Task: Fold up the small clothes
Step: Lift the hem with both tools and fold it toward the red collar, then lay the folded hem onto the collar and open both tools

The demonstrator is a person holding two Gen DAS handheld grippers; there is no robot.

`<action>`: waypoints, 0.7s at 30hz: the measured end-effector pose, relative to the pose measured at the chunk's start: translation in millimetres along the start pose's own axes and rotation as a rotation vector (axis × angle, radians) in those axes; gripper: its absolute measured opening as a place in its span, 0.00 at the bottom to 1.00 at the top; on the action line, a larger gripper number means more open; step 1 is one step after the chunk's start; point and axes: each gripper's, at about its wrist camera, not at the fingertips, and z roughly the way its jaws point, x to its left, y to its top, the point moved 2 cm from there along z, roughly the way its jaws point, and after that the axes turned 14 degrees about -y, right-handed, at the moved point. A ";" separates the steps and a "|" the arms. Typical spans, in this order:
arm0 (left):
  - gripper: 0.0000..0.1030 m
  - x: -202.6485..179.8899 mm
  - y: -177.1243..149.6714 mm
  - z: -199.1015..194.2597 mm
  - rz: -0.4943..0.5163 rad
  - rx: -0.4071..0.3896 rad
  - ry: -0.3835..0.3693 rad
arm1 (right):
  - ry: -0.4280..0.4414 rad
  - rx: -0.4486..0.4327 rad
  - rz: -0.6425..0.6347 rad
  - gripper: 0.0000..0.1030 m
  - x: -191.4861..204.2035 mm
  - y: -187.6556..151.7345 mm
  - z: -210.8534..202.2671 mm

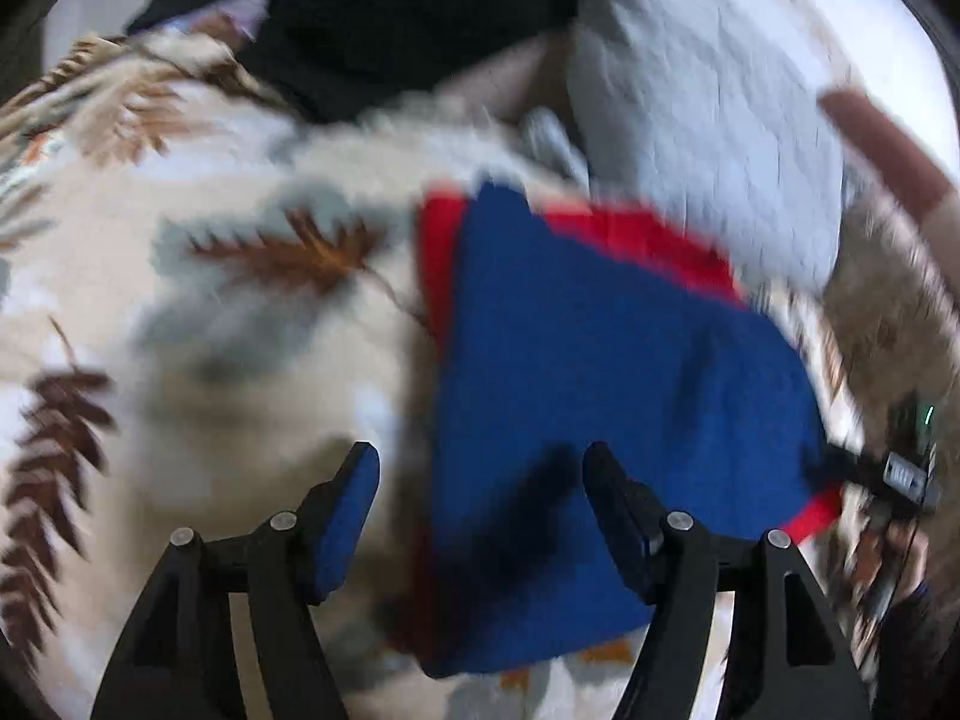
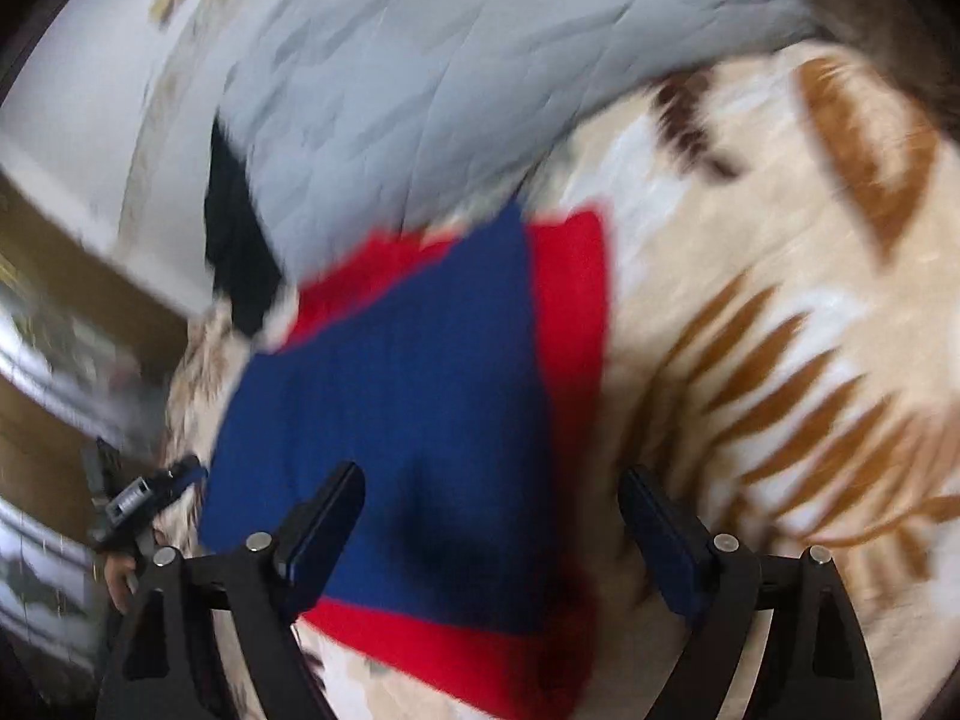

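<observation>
Both pictures blurry, the edges smeared.

In the left wrist view: a folded blue and red piece of cloth [image 1: 600,390] lying flat on a soft cream blanket with brown leaf shapes [image 1: 180,252], filling the middle and right of the frame. Blue side on top, red peeking out along the top edge and at the lower right corner. Left claw [image 1: 483,468] at the bottom of the frame, spread wide, nothing pinched. One black finger with a blue pad [image 1: 354,498] over bare blanket, the other finger over the blue cloth. Above, a pale grey quilted cover [image 1: 708,96] at the upper right and a heap of black fabric [image 1: 390,18] at the top middle. At the right edge, the other tool's black tip, just beside the cloth.

In the right wrist view: the same blue and red cloth [image 2: 408,396] in the middle. Right claw [image 2: 492,480] at the bottom, spread wide, holding nothing, one finger over the blue, the other over the leaf blanket [image 2: 780,300]. Grey quilt [image 2: 480,72] across the top. Black fabric [image 2: 234,240] at the left.
</observation>
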 end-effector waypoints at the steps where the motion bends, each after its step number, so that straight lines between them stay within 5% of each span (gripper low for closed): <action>1: 0.69 -0.3 -3.2 6.7 0.007 0.009 0.025 | -0.033 0.014 -0.024 0.78 7.6 -2.0 5.7; 2: 0.66 -4.2 -3.6 10.3 0.026 -0.001 0.069 | -0.071 0.016 -0.041 0.75 14.3 -1.8 9.5; 3: 0.44 -10.6 -0.2 15.1 0.052 0.007 0.122 | -0.086 0.027 -0.039 0.66 15.8 -3.8 11.3; 4: 0.23 -15.8 4.0 17.3 0.059 0.026 0.118 | -0.109 0.052 -0.024 0.25 15.9 -1.7 14.0; 7: 0.15 -29.1 20.3 4.0 -0.016 0.016 0.104 | -0.128 0.088 -0.015 0.23 22.8 4.8 8.9; 13: 0.14 -80.7 10.5 -78.9 0.064 -0.047 0.043 | -0.068 0.055 -0.078 0.20 55.6 4.5 -73.8; 18: 0.22 -74.3 -86.2 -100.9 0.015 0.071 -0.011 | -0.032 0.132 -0.087 0.23 36.7 -72.0 -119.3; 21: 0.26 -32.0 -145.4 -71.9 -0.060 0.192 0.055 | -0.046 0.247 -0.031 0.50 -4.6 -143.9 -91.7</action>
